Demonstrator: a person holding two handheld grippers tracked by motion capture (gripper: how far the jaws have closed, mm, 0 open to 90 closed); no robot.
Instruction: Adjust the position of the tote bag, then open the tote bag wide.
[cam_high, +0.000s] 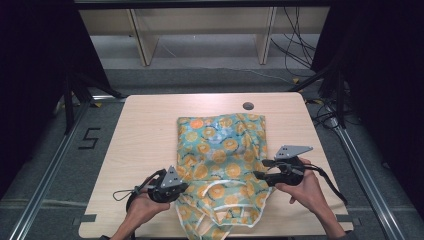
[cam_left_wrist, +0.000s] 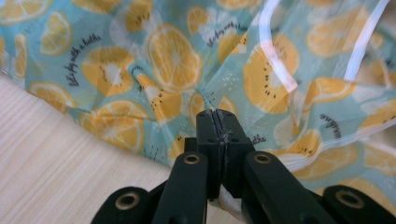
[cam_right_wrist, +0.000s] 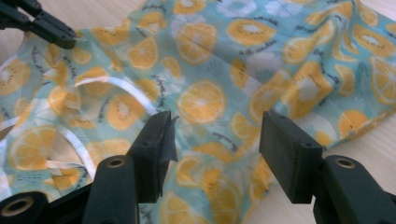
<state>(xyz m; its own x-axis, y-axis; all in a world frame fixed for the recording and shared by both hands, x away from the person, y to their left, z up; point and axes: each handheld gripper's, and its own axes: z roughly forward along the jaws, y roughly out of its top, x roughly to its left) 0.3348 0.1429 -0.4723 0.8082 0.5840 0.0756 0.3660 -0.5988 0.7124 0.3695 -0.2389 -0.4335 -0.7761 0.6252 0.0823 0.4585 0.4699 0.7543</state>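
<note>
A teal garment (cam_high: 220, 160) printed with orange slices lies rumpled in the middle of the table, its white-edged straps near the front edge. My left gripper (cam_high: 183, 188) is at the garment's left side, shut on a fold of the fabric (cam_left_wrist: 205, 95); in the left gripper view the jaws are pressed together on the cloth (cam_left_wrist: 217, 116). My right gripper (cam_high: 260, 175) hovers over the garment's right side, open, with cloth (cam_right_wrist: 205, 102) visible between its fingers (cam_right_wrist: 156, 140). The right gripper view also shows the left gripper (cam_right_wrist: 65, 39) at the top left.
The light wood table (cam_high: 145, 125) has bare surface to the left, right and back of the garment. A round cable hole (cam_high: 248, 106) sits near the back edge. Metal rails (cam_high: 45, 180) run along both sides of the table.
</note>
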